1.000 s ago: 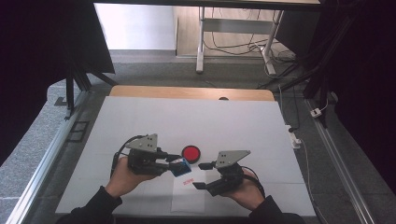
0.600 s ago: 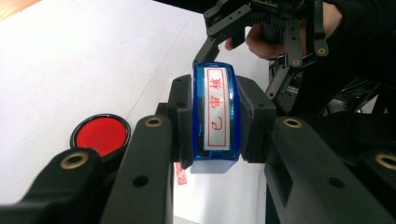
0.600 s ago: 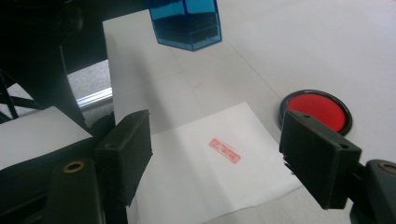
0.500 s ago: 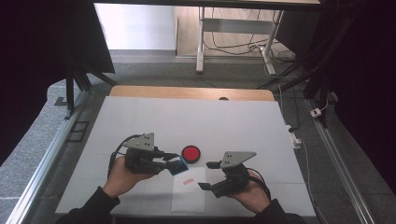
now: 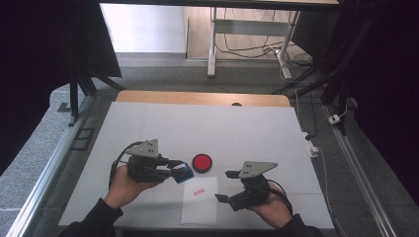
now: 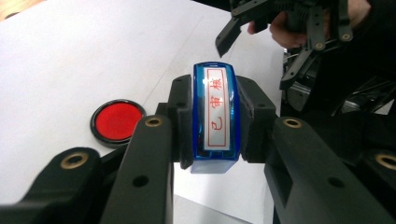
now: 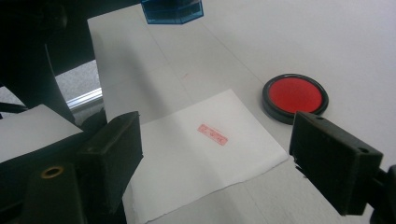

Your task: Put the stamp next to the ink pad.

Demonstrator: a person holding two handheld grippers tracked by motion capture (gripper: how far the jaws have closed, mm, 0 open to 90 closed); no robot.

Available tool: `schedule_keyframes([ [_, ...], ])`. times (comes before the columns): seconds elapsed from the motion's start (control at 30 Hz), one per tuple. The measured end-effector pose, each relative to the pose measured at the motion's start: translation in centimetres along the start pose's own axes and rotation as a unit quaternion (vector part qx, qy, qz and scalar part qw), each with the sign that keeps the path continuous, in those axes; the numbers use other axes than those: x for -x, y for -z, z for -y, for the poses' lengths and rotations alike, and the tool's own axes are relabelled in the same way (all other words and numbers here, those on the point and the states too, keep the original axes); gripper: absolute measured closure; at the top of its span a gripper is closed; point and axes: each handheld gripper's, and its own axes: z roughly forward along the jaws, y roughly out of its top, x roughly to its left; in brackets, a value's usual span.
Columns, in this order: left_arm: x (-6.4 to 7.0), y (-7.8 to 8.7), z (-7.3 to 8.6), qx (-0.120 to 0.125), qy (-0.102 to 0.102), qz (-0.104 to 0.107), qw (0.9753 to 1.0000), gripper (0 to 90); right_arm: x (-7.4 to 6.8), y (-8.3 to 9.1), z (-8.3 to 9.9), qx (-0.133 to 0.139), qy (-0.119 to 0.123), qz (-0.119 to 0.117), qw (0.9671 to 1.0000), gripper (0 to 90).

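Toward the near edge of the white surface (image 5: 148, 123), the left gripper (image 5: 173, 169) holds a blue stamp (image 6: 215, 116) clamped between its jaws, lifted above the surface beside the red ink pad (image 5: 202, 162). A sheet of paper (image 5: 200, 200) bearing a small red imprint (image 7: 213, 135) lies just nearer the edge. The right gripper (image 5: 226, 186) hovers over the paper's right side, jaws spread wide and holding nothing.
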Motion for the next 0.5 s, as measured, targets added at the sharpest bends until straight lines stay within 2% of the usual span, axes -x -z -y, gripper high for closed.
schedule_keyframes([
  [0.5,-0.7,1.2,1.0,-0.007,0.022,-0.034,0.9992,69.9,0.1,1.6,0.8,0.003,-0.017,0.032,0.9994,9.2],
])
